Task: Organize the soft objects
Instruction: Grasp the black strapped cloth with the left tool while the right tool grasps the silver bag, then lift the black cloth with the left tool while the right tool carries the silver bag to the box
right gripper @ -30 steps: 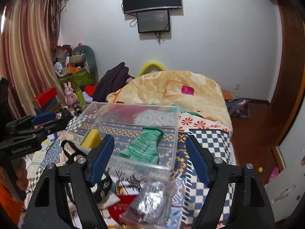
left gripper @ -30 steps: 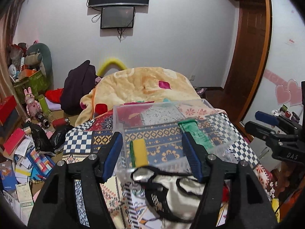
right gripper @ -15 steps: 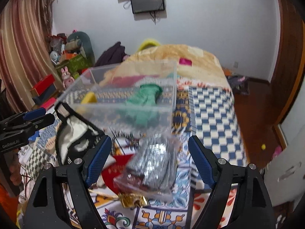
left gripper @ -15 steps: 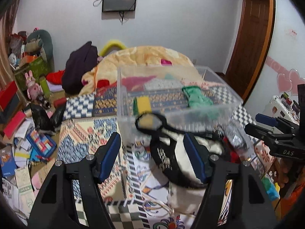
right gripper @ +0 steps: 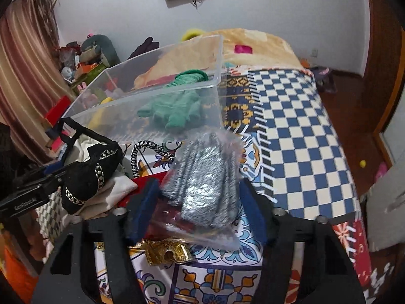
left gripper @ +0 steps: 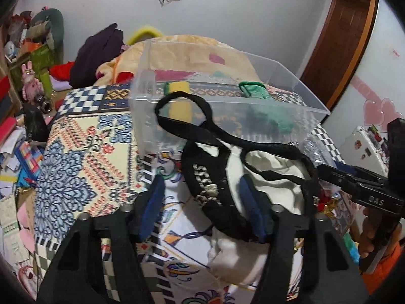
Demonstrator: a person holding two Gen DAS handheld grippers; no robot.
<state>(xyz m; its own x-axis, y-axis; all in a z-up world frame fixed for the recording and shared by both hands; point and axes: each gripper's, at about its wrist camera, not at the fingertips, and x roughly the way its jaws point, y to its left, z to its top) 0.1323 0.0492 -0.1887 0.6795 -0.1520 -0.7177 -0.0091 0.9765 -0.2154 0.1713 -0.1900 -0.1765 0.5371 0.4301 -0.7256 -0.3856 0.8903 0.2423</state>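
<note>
A green glove [right gripper: 177, 111] and yellow sponge [left gripper: 179, 101] are lying in the clear bin [left gripper: 291, 76]. Before the bin, both tongs, left [left gripper: 202, 205] and right [right gripper: 197, 210], are gaping empty around a black-and-cream bag [left gripper: 253, 177] and a bagged grey cloth [right gripper: 202, 185].

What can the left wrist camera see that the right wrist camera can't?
Only the left wrist view shows the yellow sponge inside the box and the bag's long black strap. Only the right wrist view shows the silvery packet between the right tongs and a gold thing. Both show the clear box, green glove and black-and-white bag.
</note>
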